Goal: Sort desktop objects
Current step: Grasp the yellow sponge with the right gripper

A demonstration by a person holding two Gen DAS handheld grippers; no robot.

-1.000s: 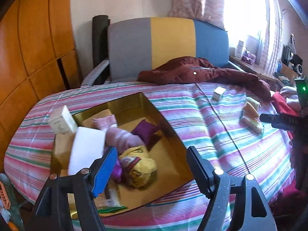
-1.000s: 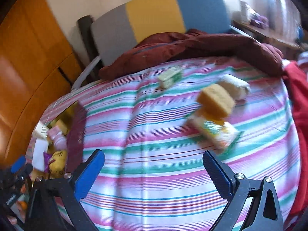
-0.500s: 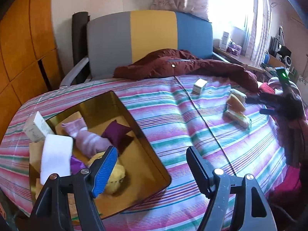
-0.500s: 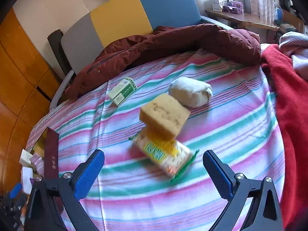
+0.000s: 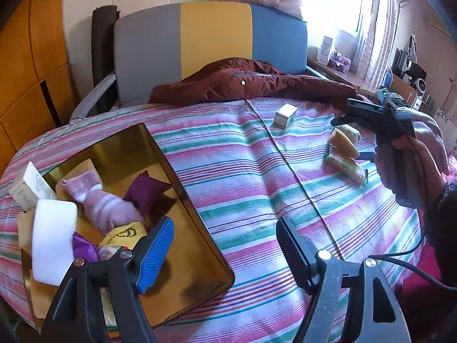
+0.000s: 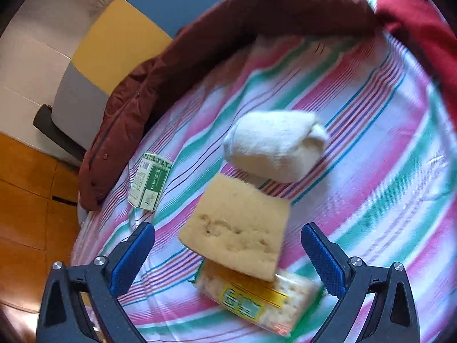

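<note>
My right gripper (image 6: 228, 228) is open and tilted down over a yellow sponge (image 6: 237, 228). The sponge lies between the blue pads with a gap on each side, leaning on a cracker packet (image 6: 257, 300). Just beyond them lie a white rolled cloth (image 6: 274, 145) and a green-and-white box (image 6: 150, 184). In the left wrist view a hand holds the right gripper (image 5: 348, 138) at the sponge (image 5: 342, 143). My left gripper (image 5: 225, 228) is open and empty near the right rim of the gold tray (image 5: 177, 177). The tray holds a pink sock (image 5: 105, 205), a purple cloth (image 5: 145, 188) and a white pad (image 5: 52, 243).
The striped cloth (image 5: 242, 177) covers a rounded surface. A maroon jacket (image 5: 242, 85) lies along its far edge, in front of a grey, yellow and blue chair back (image 5: 211, 34). A red cloth (image 6: 414, 20) hangs at the right. Wooden panels (image 5: 28, 71) stand at the left.
The right gripper has come down close to the sponge and rolled, so the sponge now sits between its jaws. The left gripper has drifted from over the tray toward its right rim.
</note>
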